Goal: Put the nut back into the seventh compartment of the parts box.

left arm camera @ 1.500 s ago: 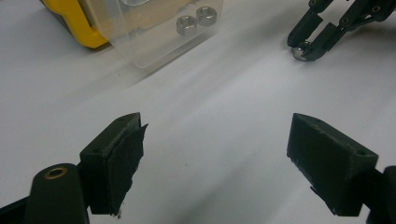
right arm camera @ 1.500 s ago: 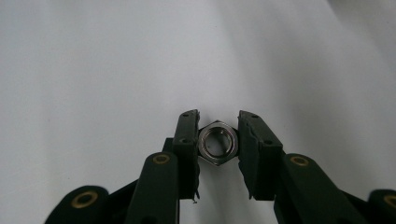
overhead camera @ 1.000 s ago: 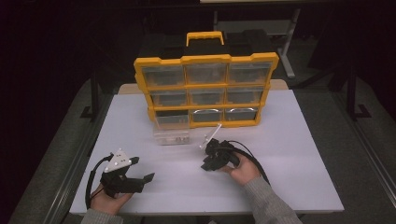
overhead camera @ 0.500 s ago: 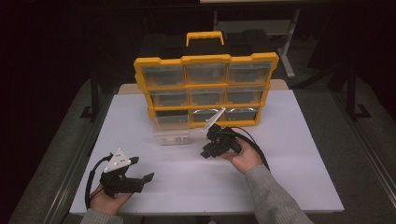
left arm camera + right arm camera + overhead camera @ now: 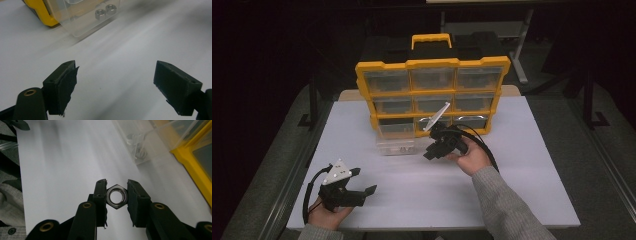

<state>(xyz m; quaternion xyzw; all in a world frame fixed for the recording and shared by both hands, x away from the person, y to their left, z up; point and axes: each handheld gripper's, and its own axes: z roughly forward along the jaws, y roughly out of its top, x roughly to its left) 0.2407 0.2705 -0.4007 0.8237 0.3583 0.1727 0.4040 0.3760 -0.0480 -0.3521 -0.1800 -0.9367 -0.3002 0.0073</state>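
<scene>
1. The right hand-held gripper (image 5: 117, 196) is clamped on a steel hex nut (image 5: 116, 196), a jaw on each opposite flat, the bore facing the camera, held above the white desk (image 5: 62, 170).
2. Judged from this, the step in hand is carrying one nut toward the clear drawer (image 5: 396, 145) that stands pulled out on the desk, just in front of the yellow organizer (image 5: 432, 95).
3. The next move calls for bringing the nut over the drawer's open top, then spreading the jaws so it drops inside, not onto the rim.
4. The left hand-held gripper (image 5: 117, 85) is idle, its jaws spread wide over bare desk, holding nothing.
5. The right gripper view shows the nut and the grip on it; in the high view the nut is too small to make out.
6. The left gripper view shows two nuts (image 5: 105, 11) lying in the drawer.
7. The high view gives the layout: the left hand-held gripper (image 5: 359, 182) near the desk's front edge, the right hand-held gripper (image 5: 432, 150) close to the drawer.
</scene>
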